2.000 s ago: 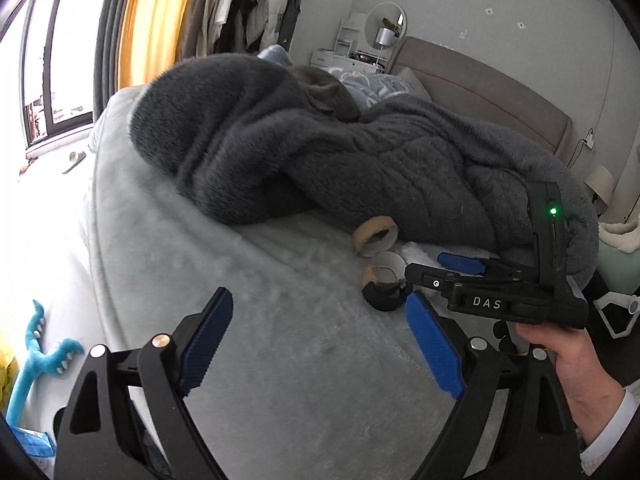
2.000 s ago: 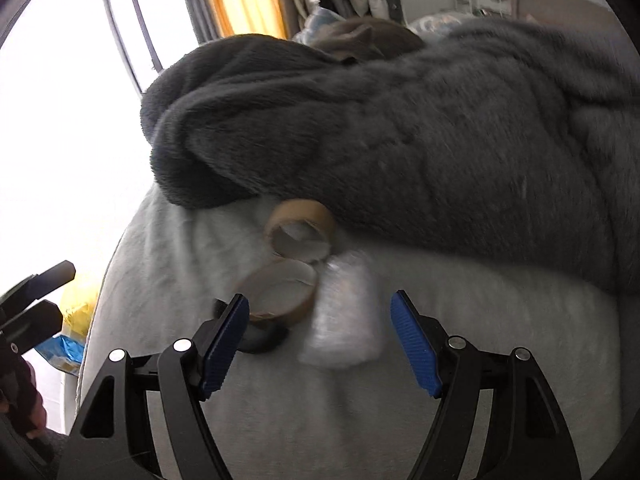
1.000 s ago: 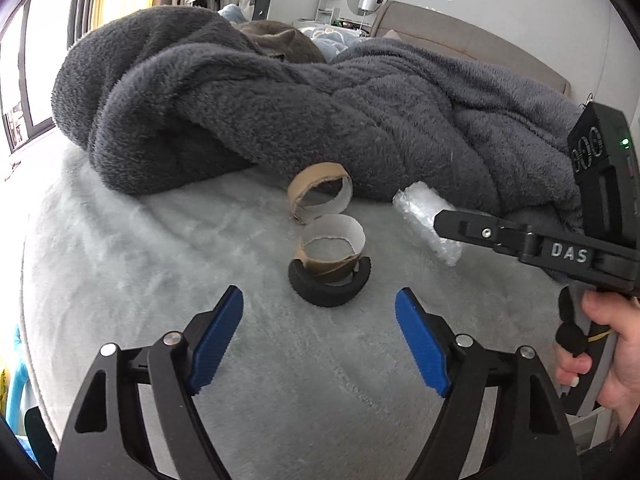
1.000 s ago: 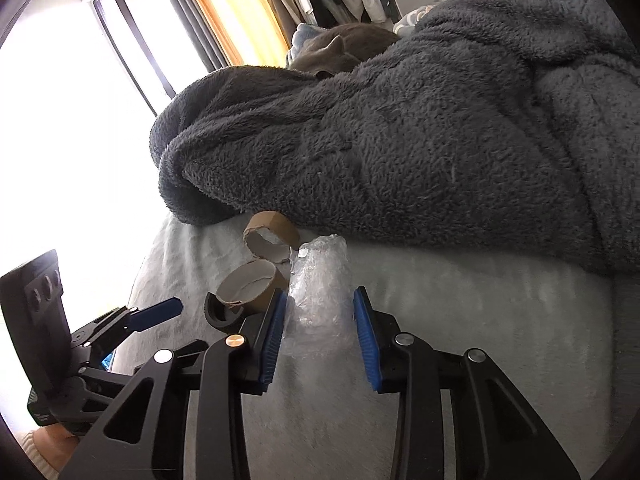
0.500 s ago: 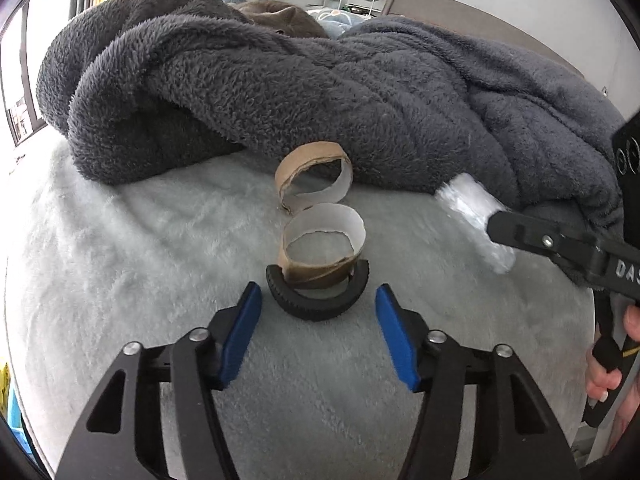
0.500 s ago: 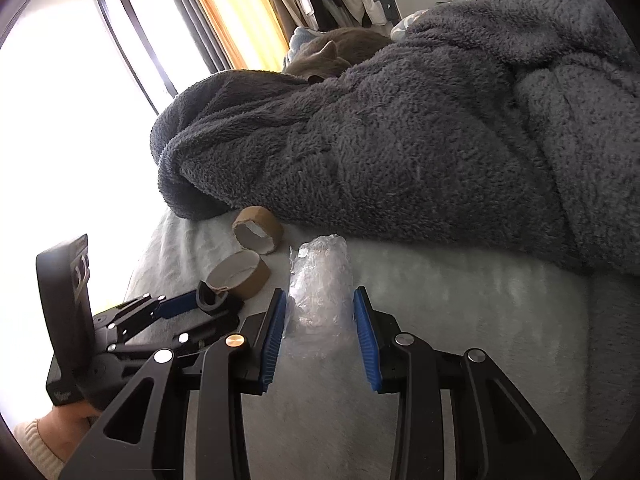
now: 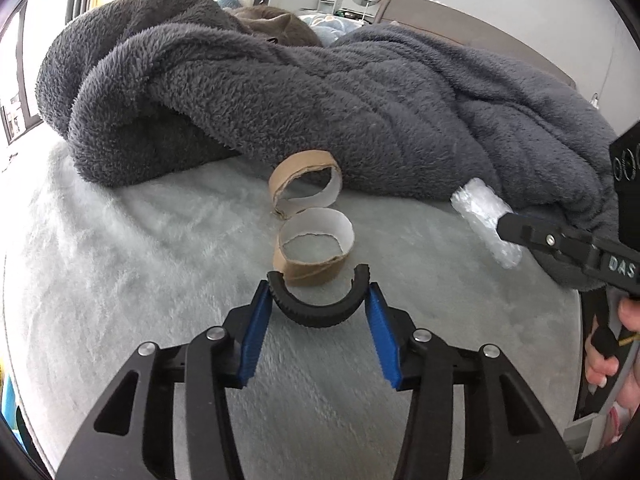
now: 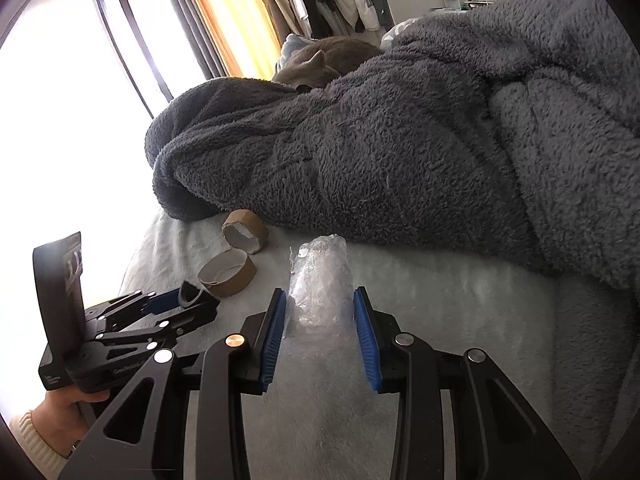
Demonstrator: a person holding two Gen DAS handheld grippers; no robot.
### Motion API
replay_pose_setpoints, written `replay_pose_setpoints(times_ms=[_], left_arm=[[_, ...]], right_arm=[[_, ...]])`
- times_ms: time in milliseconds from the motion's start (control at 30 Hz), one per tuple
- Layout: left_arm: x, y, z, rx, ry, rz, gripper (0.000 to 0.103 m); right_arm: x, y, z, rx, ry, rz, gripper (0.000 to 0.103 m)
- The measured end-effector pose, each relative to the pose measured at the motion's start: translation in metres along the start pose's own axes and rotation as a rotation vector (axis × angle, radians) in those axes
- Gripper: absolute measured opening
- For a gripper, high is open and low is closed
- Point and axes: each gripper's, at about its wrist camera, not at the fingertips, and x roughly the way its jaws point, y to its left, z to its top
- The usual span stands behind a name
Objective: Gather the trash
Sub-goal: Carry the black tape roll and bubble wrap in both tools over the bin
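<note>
bed cover (image 7: pixel 120 264) carries everything. blanket (image 7: pixel 360 120) heaped at back. two cardboard rings in front of it: far ring (image 7: pixel 306 184) at blanket edge, near ring (image 7: pixel 316 252) just before it, half ring (image 7: pixel 318 308) touching nearest. bubble wrap (image 7: pixel 486 220) right.

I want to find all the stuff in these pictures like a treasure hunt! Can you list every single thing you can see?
cardboard rings: two, brown with white inside, on the bed sheet beside the blanket
black curved piece: one, black, between the left gripper's pads, touching them
bubble wrap roll: one, clear, held in the right gripper
blanket: one, dark grey, fluffy, heaped on the bed
bed sheet: one, pale grey, fuzzy
cat: one, grey, behind the blanket
curtain: one, yellow, by the window
left gripper: black with blue pads, jaws just closed in on the black piece
right gripper: black, blue pads, shut on the roll
</note>
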Motion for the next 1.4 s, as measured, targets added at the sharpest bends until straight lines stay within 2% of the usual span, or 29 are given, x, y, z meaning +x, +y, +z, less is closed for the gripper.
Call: replay_pose_setpoints(times_ms=[267, 533, 867, 1400], left_arm=[[-0.023, 0.007, -0.009, -0.003, -0.022, 0.004, 0.051], [-0.045, 0.023, -0.012, 0.011, -0.034, 0.041, 0.051], [-0.074, 0.047, -0.02, 0.043, -0.026, 0.079, 0.051], [-0.125, 0.118, -0.048, -0.046, 0.009, 0.128, 0.051]], right_arm=[[-0.008, 0.011, 0.002, -0.025, -0.006, -0.009, 0.035], [-0.013, 0.038, 0.008, -0.064, -0.01, 0.023, 0.035], [0.002, 0.09, 0.003, -0.146, 0.042, 0.071, 0.035], [0.03, 0.182, -0.003, -0.24, 0.109, 0.19, 0.035]])
